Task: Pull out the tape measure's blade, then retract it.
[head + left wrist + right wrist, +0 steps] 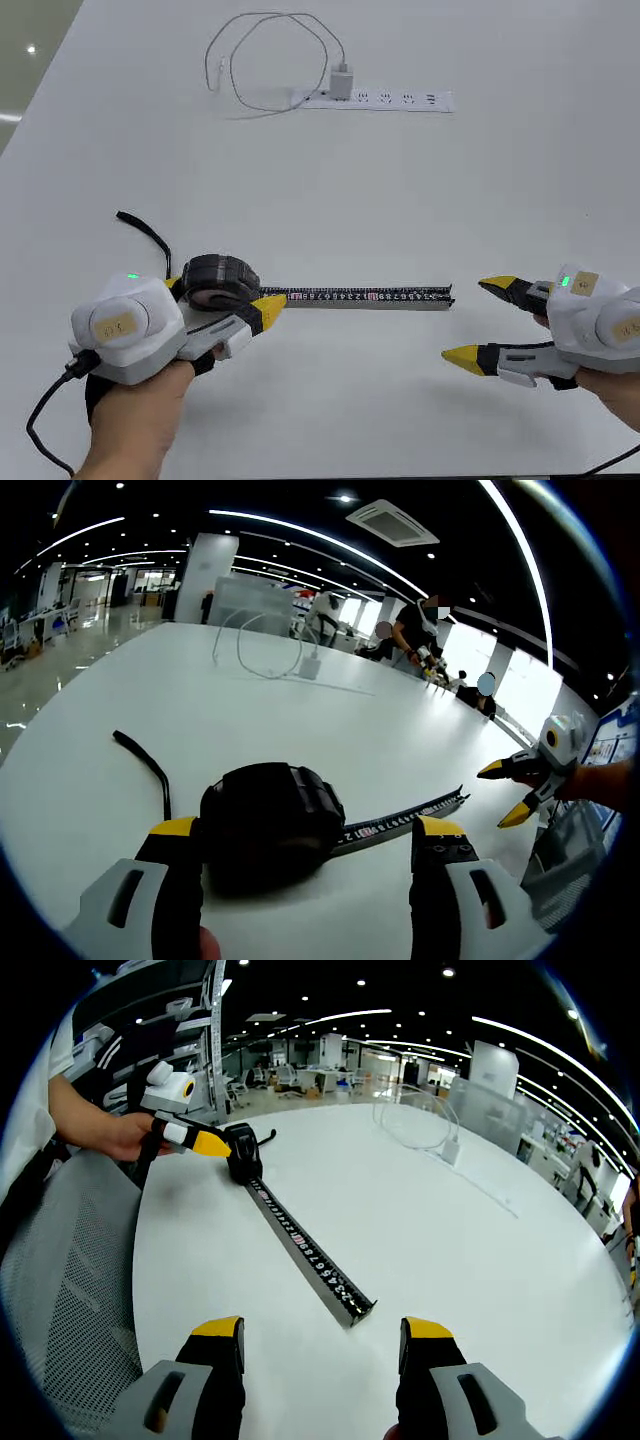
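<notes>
Lying on the table (400,180), the case (220,281) looks hard and weighty, its thin, springy blade (365,296) out flat. The left gripper (222,294) has its fingers astride the case, clamped or not I cannot tell. The right gripper (479,319) has its fingers apart and empty near the blade's tip, probably the best place to pinch.
</notes>
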